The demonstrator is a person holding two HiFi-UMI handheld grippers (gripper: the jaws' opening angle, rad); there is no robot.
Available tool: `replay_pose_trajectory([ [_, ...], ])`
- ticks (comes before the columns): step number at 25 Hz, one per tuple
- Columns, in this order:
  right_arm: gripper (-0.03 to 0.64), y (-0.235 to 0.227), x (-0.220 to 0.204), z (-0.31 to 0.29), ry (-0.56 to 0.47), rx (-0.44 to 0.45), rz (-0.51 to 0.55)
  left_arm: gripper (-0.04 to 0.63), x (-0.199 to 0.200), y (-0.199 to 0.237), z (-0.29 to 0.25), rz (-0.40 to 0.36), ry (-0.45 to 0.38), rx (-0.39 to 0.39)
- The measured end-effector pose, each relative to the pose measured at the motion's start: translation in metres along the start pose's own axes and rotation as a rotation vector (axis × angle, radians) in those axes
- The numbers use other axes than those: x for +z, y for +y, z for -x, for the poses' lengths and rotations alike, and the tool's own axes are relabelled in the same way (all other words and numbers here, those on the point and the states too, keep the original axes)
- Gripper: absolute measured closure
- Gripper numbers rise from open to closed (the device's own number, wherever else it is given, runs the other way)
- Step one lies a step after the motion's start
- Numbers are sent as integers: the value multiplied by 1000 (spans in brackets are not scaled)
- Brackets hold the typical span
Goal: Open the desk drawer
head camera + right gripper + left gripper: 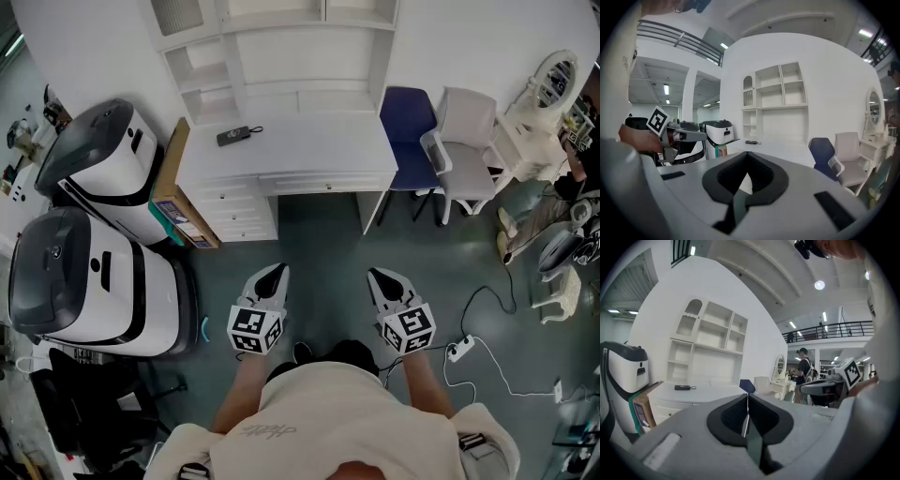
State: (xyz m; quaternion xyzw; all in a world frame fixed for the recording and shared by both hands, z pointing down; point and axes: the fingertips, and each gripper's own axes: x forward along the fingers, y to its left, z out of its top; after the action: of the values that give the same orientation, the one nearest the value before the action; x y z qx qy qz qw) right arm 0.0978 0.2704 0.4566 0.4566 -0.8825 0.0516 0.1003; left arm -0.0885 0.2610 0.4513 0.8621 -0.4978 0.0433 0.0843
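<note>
The white desk (309, 141) with a shelf hutch stands ahead of me across a stretch of floor. Its shallow middle drawer (323, 184) is closed, and so is the drawer stack (234, 208) on its left. My left gripper (277, 271) and right gripper (378, 275) are held side by side over the floor, well short of the desk, both shut and holding nothing. In the left gripper view the shut jaws (747, 398) point at the desk (693, 392). In the right gripper view the gripper (749, 158) faces the desk (778, 149) too.
A black device with a cord (233, 136) lies on the desk top. A blue chair (412, 141) and a white chair (469, 150) stand right of the desk. A cardboard box (178, 202) and two white-and-black machines (94, 234) flank the left. A power strip (459, 350) lies on the floor.
</note>
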Motion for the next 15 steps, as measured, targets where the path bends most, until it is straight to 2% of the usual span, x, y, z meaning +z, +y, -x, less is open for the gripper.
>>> replay_pose_trajectory([
  [10, 615, 13, 5, -7, -6, -49, -20, 580, -3, 10, 9, 3, 0, -58],
  [15, 615, 22, -1, -8, 39, -50, -12, 580, -20, 20, 9, 46, 23, -63],
])
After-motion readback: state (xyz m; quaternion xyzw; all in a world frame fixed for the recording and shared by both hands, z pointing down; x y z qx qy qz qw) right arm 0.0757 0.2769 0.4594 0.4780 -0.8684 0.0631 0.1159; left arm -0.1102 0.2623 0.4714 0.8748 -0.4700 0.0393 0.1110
